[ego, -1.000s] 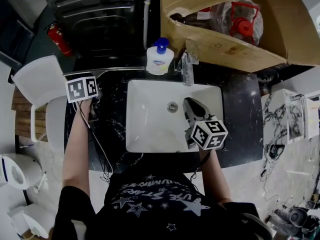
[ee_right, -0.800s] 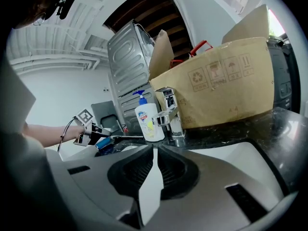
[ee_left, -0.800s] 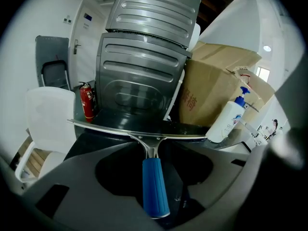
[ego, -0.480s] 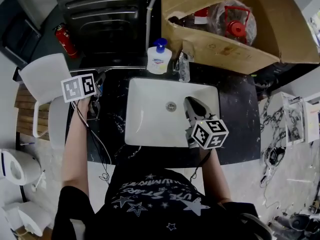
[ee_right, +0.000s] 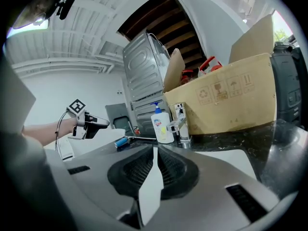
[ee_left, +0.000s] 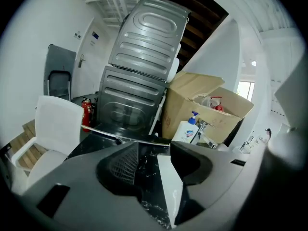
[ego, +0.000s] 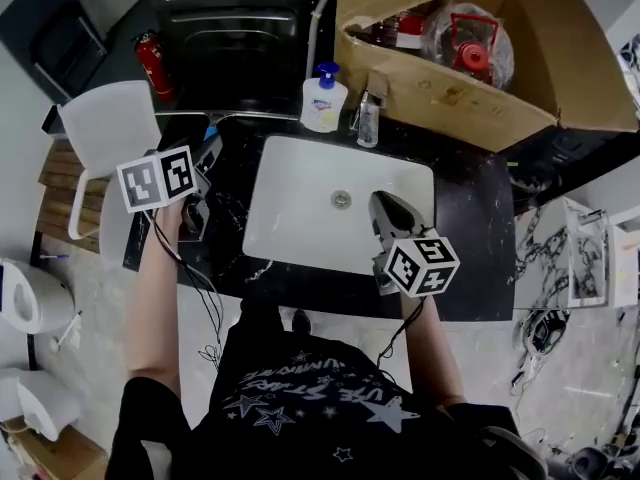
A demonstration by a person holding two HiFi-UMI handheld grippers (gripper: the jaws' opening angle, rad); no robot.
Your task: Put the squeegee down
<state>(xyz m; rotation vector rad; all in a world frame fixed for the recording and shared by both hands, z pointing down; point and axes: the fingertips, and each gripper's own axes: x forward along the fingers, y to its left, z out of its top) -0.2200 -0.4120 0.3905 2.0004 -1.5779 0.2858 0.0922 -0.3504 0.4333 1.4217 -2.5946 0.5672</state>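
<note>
A black marble counter point(ego: 470, 230) holds a white rectangular sink point(ego: 300, 213), with a grey ribbed metal appliance point(ego: 240, 38) and an open cardboard box point(ego: 480, 103) behind it. The chrome-bladed squeegee with a blue handle point(ego: 232, 116) lies along the counter's back-left edge (nothing grips it). The left gripper point(ego: 207, 153) hovers near it, jaws spread and empty. The right gripper point(ego: 385, 206) hangs over the sink, jaws together on nothing.
</note>
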